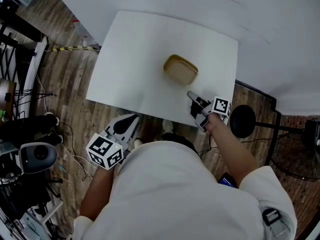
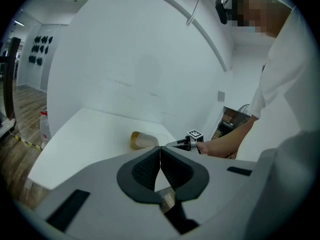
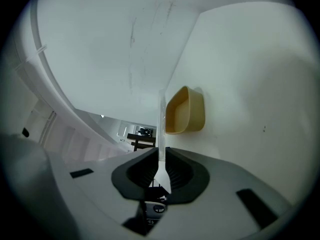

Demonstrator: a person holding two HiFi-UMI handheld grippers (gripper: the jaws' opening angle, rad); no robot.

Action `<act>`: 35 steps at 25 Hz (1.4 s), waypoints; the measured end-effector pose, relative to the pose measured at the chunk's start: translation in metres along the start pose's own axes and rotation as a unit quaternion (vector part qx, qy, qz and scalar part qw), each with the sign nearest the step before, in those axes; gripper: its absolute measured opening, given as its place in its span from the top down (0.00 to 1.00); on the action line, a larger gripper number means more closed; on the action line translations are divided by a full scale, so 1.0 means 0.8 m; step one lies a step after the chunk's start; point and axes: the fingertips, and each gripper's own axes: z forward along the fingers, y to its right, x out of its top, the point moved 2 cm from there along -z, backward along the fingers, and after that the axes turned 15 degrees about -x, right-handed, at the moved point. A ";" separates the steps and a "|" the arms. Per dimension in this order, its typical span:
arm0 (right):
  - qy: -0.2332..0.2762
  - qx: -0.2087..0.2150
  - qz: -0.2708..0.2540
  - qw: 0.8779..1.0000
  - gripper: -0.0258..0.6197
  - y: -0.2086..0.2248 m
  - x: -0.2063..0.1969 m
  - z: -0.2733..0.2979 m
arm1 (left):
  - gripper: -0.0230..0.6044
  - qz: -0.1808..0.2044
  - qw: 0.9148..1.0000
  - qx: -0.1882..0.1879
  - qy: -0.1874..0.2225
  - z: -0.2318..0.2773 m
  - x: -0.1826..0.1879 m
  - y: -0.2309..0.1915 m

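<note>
my right gripper (image 3: 161, 153) has its jaws pressed together on a thin pale strip (image 3: 161, 119), which they hold near its lower end. the strip stands straight out along the line of the jaws, and it looks clear or whitish; i cannot tell more about it than that. just past its far end, a little to one side in the right gripper view, is a yellow tub (image 3: 186, 111) with its hollow turned toward my camera. i cannot tell whether the tip of the strip touches the tub or stops just short of it. in the head view the tub (image 1: 181, 70) rests on the white surface (image 1: 135, 54), toward its right half, and my right gripper (image 1: 196, 100) hangs over the near right edge of that surface, close to the tub's near side

my left gripper (image 2: 160, 150) has its jaws fully together, pad against pad, with nothing between them. in the head view it (image 1: 129, 124) is held off the near edge of the surface, over the wooden floor (image 1: 65, 89) and well apart from the tub. from the left gripper view i look across the surface to the tub (image 2: 142, 140), with my right gripper (image 2: 186, 143) just to its right

a dark round base (image 1: 242, 120) stands on the floor by the near right corner of the surface, and cables and gear (image 1: 20, 134) crowd the floor at the far left
</note>
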 end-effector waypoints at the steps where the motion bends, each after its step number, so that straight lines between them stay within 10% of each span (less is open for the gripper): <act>1: 0.001 0.002 -0.005 1.000 0.88 -0.007 -0.006 -0.004 | 0.93 0.000 1.000 -0.001 0.002 -0.007 -0.002 0.001; 35: 0.041 0.085 -0.078 0.993 0.90 -0.202 -0.314 -0.122 | 0.94 0.030 0.997 -0.070 0.013 -0.187 -0.096 0.058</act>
